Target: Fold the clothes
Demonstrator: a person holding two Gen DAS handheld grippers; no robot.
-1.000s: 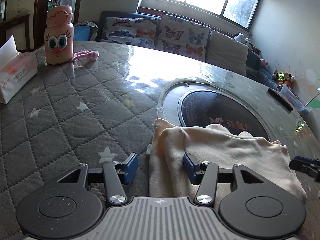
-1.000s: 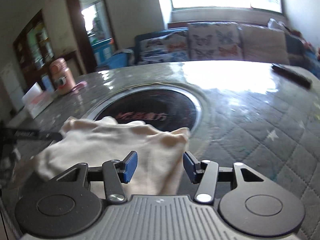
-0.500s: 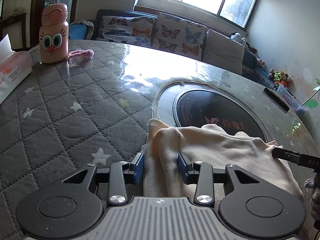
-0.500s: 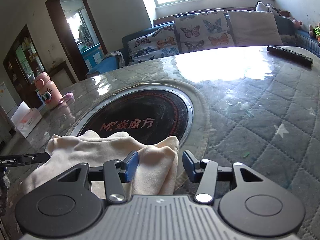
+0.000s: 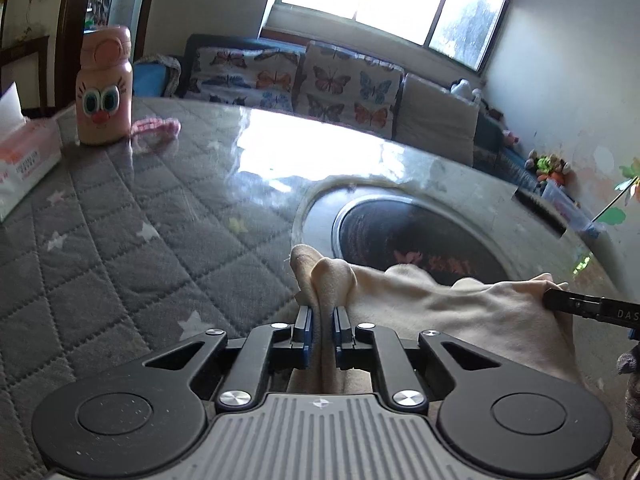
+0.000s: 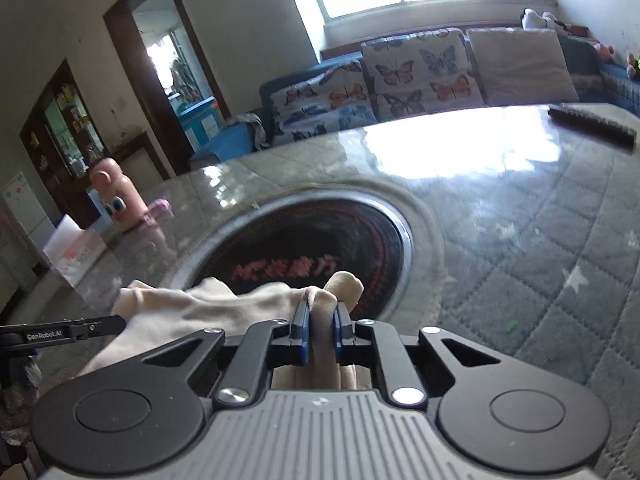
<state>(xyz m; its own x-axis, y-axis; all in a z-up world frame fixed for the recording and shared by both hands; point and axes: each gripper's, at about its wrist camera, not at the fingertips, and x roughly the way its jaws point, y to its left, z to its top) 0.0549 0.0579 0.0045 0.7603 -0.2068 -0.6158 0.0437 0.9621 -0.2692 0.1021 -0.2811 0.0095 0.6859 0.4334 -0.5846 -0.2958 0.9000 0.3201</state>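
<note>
Cream garment (image 5: pixel 460 312) lies bunched on the near part of the quilted grey table cover (image 5: pixel 120 240), its far edge overlapping the rim of the round dark cooktop (image 5: pixel 420 236) set into the table. Left gripper (image 5: pixel 322 318): jaws have just been closing and now pinch a raised fold at the garment's left end, cloth standing up between the blue pads. Right gripper (image 6: pixel 322 316): jaws likewise have just been closing, now clamped on a fold at the right end. The garment's long axis runs left to right between the two grips, crosswise to the line each gripper points along; each hand sits at its own end, neither nearer the middle. Cloth between the grips is slack and creased, not taut. Judgement: both corners secured, so the next move depends on lifting or carrying this held edge evenly, forward over the cooktop or back toward the person; uneven travel would skew the fold. Left wrist view shows the right gripper's black finger touching the cloth's far right end, plus the pink cartoon-face bottle (image 5: pixel 105 88) and tissue box (image 5: pixel 24 160) well to the left. Right wrist view shows instead the left gripper's finger at the opposite end, and a dark remote control (image 6: pixel 592 124) far right on the table, well apart from the garment.
</note>
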